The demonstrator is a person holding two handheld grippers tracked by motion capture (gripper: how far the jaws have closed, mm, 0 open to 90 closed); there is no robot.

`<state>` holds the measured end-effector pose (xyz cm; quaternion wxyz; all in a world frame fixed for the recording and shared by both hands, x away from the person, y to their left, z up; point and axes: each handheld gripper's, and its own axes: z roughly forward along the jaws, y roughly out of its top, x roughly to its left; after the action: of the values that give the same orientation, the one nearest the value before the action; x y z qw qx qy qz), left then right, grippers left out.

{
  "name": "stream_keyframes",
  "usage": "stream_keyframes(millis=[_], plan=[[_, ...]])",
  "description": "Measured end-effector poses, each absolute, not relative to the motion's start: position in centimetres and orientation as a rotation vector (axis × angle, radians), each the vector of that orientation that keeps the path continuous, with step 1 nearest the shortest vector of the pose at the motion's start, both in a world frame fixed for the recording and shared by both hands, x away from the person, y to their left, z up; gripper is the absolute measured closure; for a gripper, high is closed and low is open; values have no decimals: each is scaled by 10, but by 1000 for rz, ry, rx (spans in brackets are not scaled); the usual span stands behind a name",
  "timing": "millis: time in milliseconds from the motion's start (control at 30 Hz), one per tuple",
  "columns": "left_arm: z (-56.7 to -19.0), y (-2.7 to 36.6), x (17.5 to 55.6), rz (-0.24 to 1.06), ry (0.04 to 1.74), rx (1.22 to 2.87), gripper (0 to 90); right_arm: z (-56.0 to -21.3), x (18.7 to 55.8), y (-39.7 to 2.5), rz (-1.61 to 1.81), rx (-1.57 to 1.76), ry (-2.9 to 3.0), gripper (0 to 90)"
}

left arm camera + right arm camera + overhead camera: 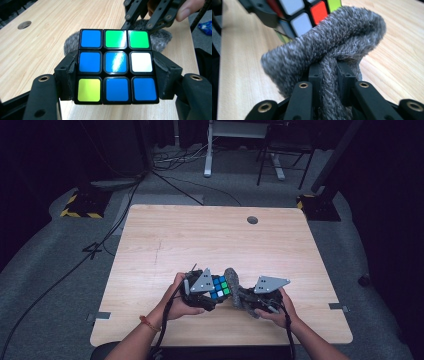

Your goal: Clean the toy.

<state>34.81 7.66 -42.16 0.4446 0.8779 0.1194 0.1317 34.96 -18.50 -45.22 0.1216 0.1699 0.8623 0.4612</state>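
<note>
A Rubik's cube (219,287) with a mostly blue face (116,65) is held above the table's near edge, my left gripper (207,292) shut on its two sides. A grey fuzzy cloth (233,287) is pinched in my right gripper (246,299), folded into a thick loop (329,47) that presses against the cube's far side. In the right gripper view, red, white and yellow-green cube tiles (308,13) show just behind the cloth. In the left gripper view the cloth (160,40) peeks out behind the cube, with the right gripper's black linkage (150,15) above it.
The wooden table (200,240) has a round cable hole (252,220) at the back right. A person's hands and forearms come in from the bottom edge. Cables, stand feet and a chair base lie on the grey floor beyond the table.
</note>
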Motion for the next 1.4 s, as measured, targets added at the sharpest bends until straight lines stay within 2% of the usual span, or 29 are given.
stream_keyframes(millis=[167, 267, 367, 500, 767, 1167, 1400], plan=[[-427, 68, 346, 311, 279, 2211, 334, -435, 343, -189, 1478, 465, 2450, 767], [-429, 61, 343, 321, 262, 2239, 334, -429, 339, -186, 1437, 432, 2419, 767], [-429, 58, 341, 294, 250, 2236, 334, -428, 342, -188, 1449, 455, 2410, 767], [-425, 57, 336, 336, 229, 2232, 334, -431, 345, -186, 1367, 479, 2419, 768], [-415, 70, 339, 340, 251, 2166, 334, -449, 350, -182, 1267, 479, 2520, 768], [-423, 69, 345, 309, 284, 2180, 329, -431, 342, -186, 1464, 446, 2466, 774], [-427, 61, 343, 335, 273, 2216, 326, -424, 339, -187, 1519, 409, 2440, 775]])
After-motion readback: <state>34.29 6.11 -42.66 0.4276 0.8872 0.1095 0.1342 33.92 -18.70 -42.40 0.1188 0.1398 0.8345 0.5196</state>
